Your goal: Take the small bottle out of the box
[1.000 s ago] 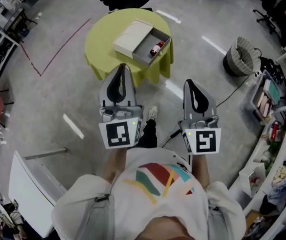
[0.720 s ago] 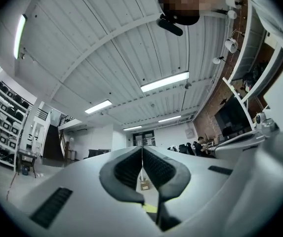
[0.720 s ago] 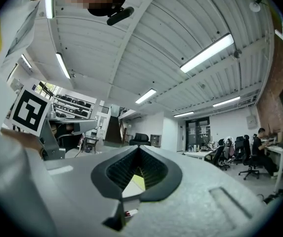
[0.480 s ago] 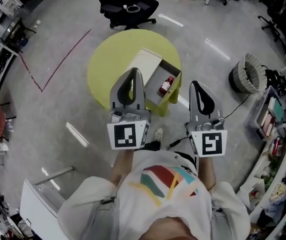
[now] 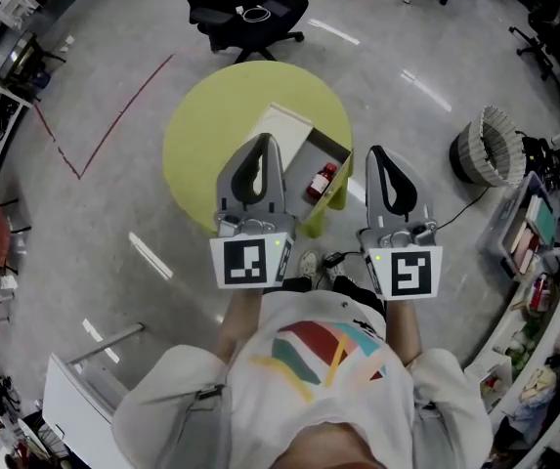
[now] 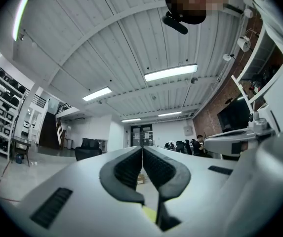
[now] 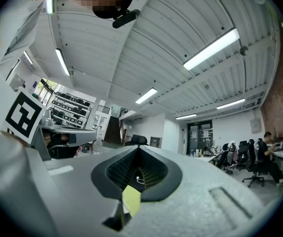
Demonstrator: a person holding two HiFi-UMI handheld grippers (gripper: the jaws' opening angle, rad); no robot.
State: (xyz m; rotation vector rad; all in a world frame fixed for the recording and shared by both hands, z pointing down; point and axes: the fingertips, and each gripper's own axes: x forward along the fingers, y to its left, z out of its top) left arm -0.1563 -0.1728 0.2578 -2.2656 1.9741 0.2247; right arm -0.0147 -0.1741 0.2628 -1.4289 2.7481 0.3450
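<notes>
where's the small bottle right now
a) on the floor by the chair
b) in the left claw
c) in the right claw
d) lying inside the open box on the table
d: the small bottle lies in the open box on the round table, while the left claw and right claw are shut with nothing in them.

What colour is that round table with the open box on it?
The table is lime yellow-green, and it shows best in the head view.

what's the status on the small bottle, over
Left claw, right claw both shut, empty. Small bottle lying in open box on yellow table, untouched. Nothing seen blocking it.
</notes>
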